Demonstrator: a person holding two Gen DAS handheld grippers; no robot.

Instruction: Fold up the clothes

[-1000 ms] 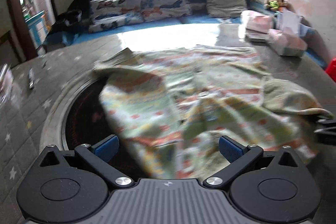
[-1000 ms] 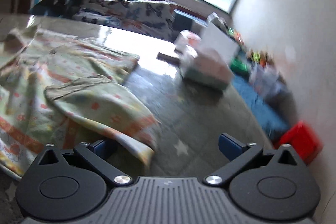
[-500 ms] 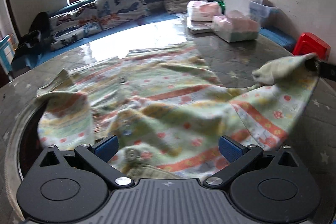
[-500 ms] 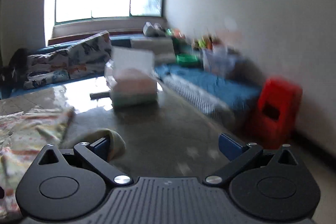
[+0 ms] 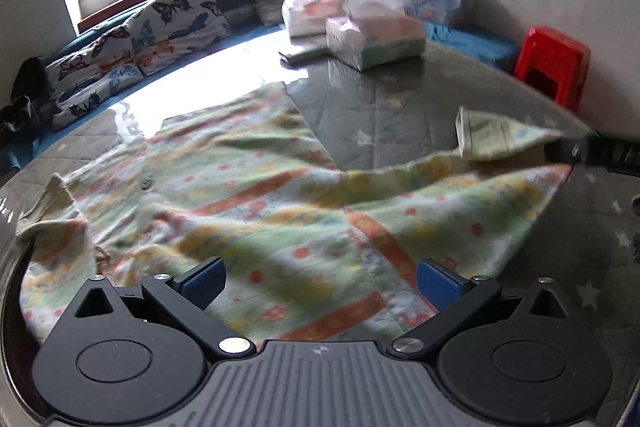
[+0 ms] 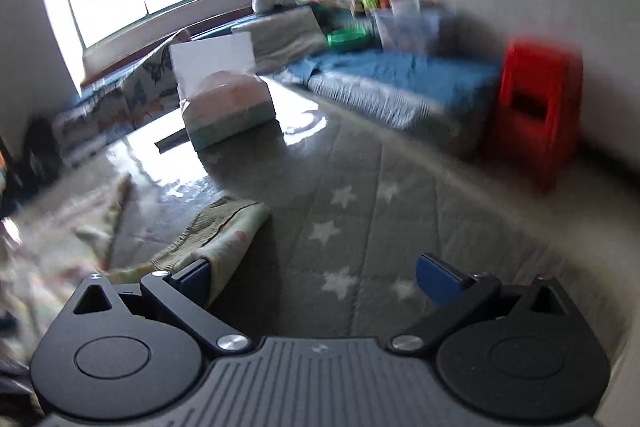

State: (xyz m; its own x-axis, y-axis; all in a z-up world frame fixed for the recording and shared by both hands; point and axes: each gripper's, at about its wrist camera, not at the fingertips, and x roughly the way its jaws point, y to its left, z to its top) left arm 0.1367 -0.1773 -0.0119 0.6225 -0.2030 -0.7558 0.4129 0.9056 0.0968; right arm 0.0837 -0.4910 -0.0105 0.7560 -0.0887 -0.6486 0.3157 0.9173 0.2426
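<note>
A pale green patterned garment (image 5: 256,211) with orange stripes lies spread on the round dark table (image 5: 400,107). My left gripper (image 5: 318,281) is open just above its near part, holding nothing. My right gripper (image 6: 312,277) has its jaws wide apart; a ribbed cuff of the garment (image 6: 224,227) lies against its left finger (image 6: 192,281). In the left wrist view that cuff (image 5: 492,137) is stretched out to the right, meeting the dark tip of the right gripper (image 5: 576,151).
Wrapped packages (image 5: 372,39) and a flat dark item (image 5: 300,55) sit at the table's far side. A red stool (image 5: 554,61) stands at the right by the wall. Butterfly cushions (image 5: 132,47) line a blue bench under the window.
The garment's right sleeve has been drawn out to the right and the cloth spread flatter. Both views swung to the right; the right one is blurred.
</note>
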